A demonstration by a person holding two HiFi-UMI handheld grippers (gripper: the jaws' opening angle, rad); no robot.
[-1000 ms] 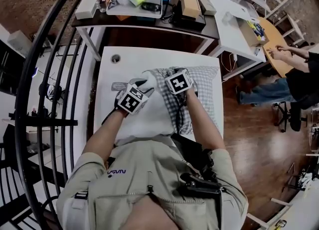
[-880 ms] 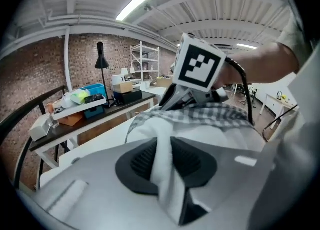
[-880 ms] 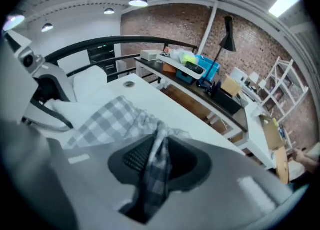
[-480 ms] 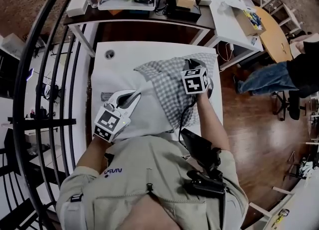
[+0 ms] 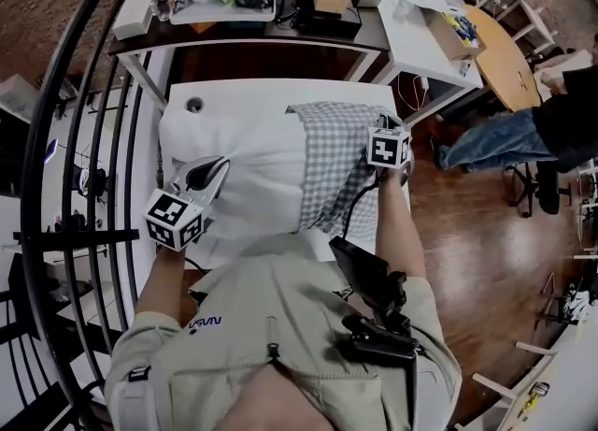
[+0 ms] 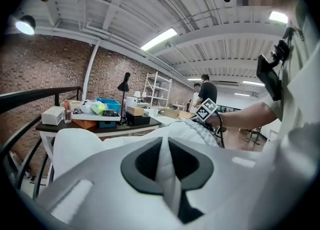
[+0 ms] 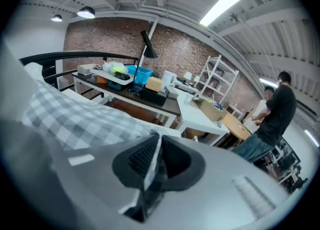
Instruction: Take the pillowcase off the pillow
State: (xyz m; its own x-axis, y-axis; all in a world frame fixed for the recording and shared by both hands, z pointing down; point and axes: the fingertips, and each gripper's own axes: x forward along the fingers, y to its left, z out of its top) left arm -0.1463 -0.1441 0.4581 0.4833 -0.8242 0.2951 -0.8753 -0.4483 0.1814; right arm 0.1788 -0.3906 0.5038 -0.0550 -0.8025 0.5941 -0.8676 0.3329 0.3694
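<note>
Head view: the white pillow [image 5: 234, 163] lies on the white table [image 5: 252, 87], bare over its left half. The checked pillowcase [image 5: 341, 163] covers only its right part, with the open edge running down the middle. The left gripper [image 5: 211, 169] sits at the pillow's left edge and the right gripper [image 5: 386, 130] at the pillowcase's far right side, so the two are well apart. A cluttered desk [image 5: 234, 32] stands beyond the table and a black railing [image 5: 89, 130] curves along the left.

Left gripper view: the jaws have just been closing and are now pressed together on a fold of white pillow [image 6: 75, 149] cloth, which stands up between the pads of the left gripper [image 6: 165, 146]. Beyond it the pillowcase [image 6: 200, 126] shows, with the right gripper [image 6: 206, 109] at its far end.

Right gripper view: these jaws, too, have just been closing. They pinch an edge of the pillowcase [image 7: 75, 116], and a thin strip of checked cloth runs between the pads of the right gripper [image 7: 155, 146]. The cloth stretches away to the left. The desk [image 7: 150, 99] lies behind, and a person [image 7: 275, 116] stands at the right.
</note>
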